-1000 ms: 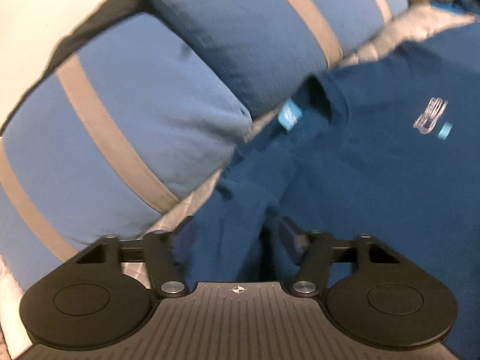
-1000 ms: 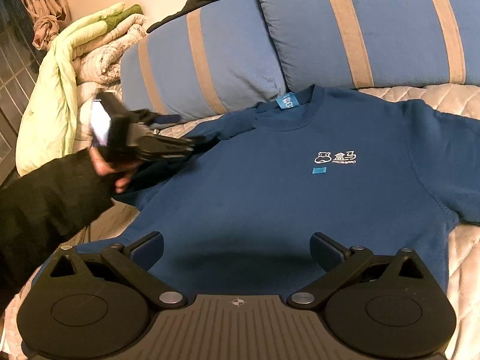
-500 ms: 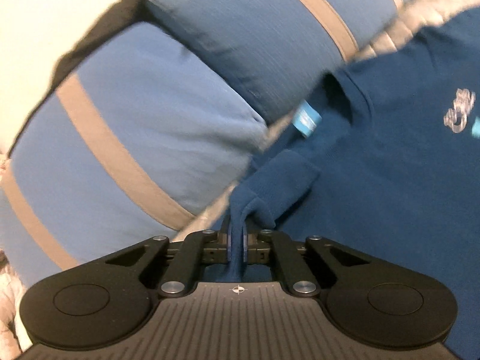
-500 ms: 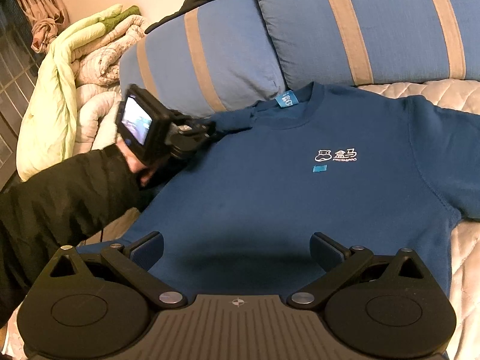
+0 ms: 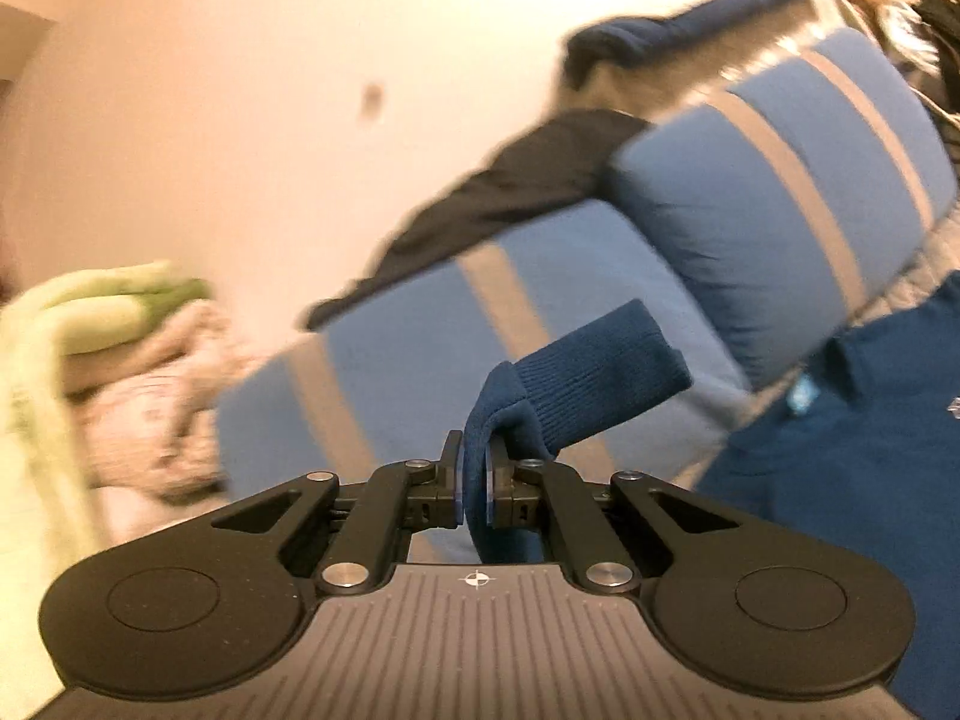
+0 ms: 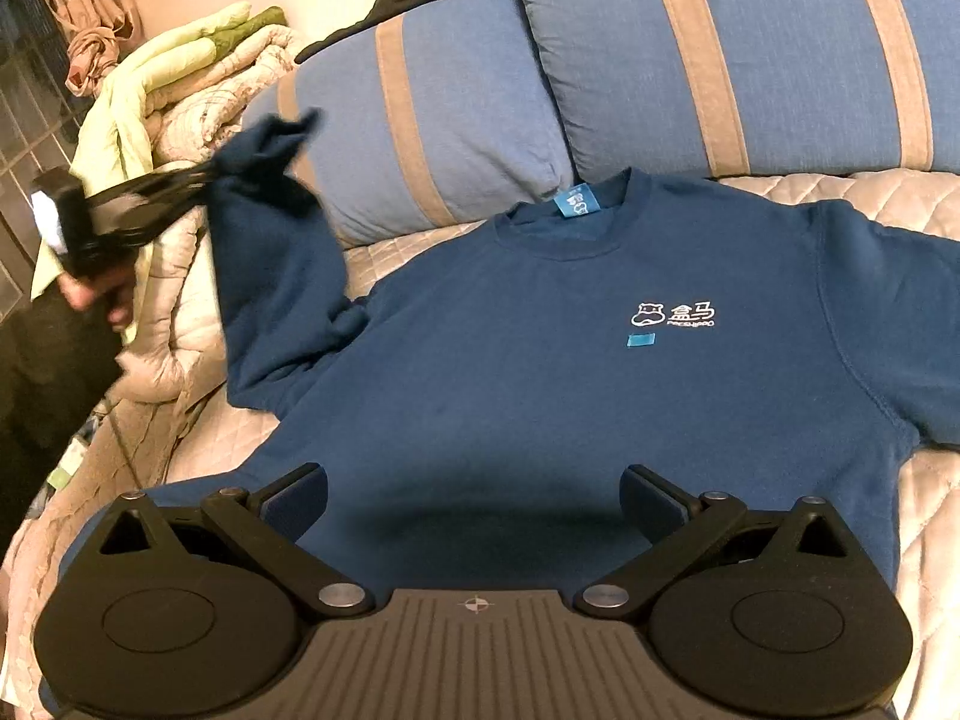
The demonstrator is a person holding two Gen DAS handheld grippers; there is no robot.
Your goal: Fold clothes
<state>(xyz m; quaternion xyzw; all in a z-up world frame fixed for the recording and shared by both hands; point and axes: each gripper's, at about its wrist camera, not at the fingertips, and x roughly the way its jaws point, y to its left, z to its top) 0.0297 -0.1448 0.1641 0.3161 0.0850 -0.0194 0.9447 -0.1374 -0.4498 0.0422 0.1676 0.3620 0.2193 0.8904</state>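
Lifting now: my left gripper [image 5: 474,474] was open over the sleeve [image 6: 270,240] a second ago, now it's clenched on the cuff [image 5: 576,384], raised off the bed's [image 6: 936,510] left edge for folding inward. Right gripper [image 6: 474,495] released above sweatshirt [image 6: 540,390]. No containers visible.

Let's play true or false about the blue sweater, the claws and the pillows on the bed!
1. The left claw is pinching the sweater's cuff. True.
2. The right claw is shut on the hem. False: it is open, holding nothing.
3. The blue sweater has a white logo on its chest. True.
4. The pillows are plain red. False: they are blue with tan stripes.
5. Both sleeves lie flat. False: one sleeve is lifted off the bed.
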